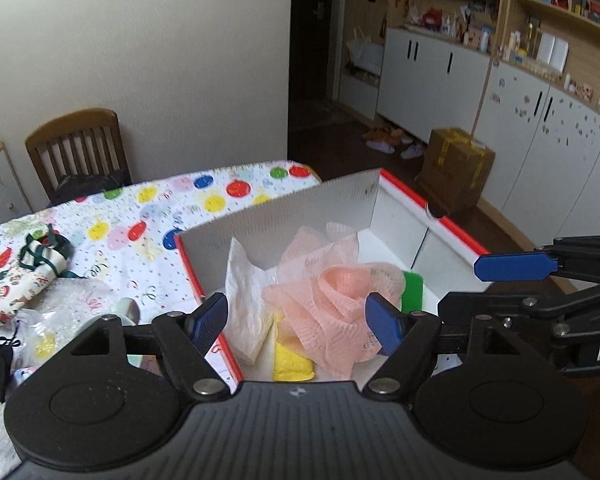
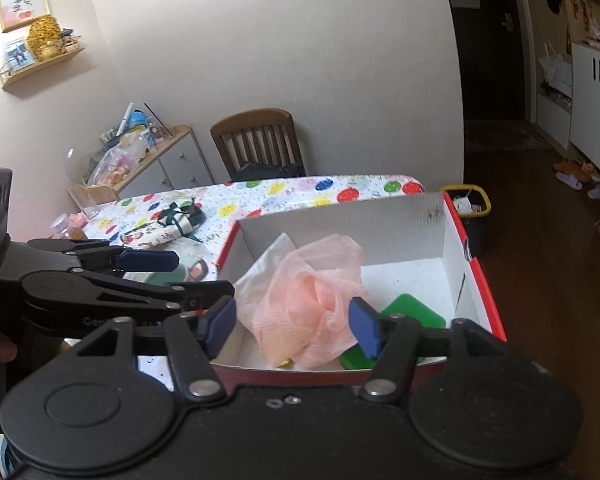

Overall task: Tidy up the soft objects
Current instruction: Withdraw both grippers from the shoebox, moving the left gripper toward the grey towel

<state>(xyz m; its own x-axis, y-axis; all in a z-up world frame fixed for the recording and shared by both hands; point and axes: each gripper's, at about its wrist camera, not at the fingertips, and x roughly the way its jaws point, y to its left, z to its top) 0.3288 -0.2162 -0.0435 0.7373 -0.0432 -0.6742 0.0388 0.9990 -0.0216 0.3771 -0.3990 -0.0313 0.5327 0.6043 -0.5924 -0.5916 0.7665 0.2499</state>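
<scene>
Left black plastic two-finger gripper [image 1: 296,322]: ribbed dark-grey body at bottom, two round black discs either side, each with a raised inner circle. Angular black linkage arms with triangular cut-outs, silver round pivot pins at the joints. Fingers end in flat blue ribbed pads [image 1: 209,316]. Small round marker on the body's top edge.

Right black plastic two-finger gripper [image 2: 294,326]: same build, discs, silver pins, blue pads [image 2: 365,326]; two small silver rings near the body's top edge. White lettering on its side arm, partly legible "DA".
</scene>
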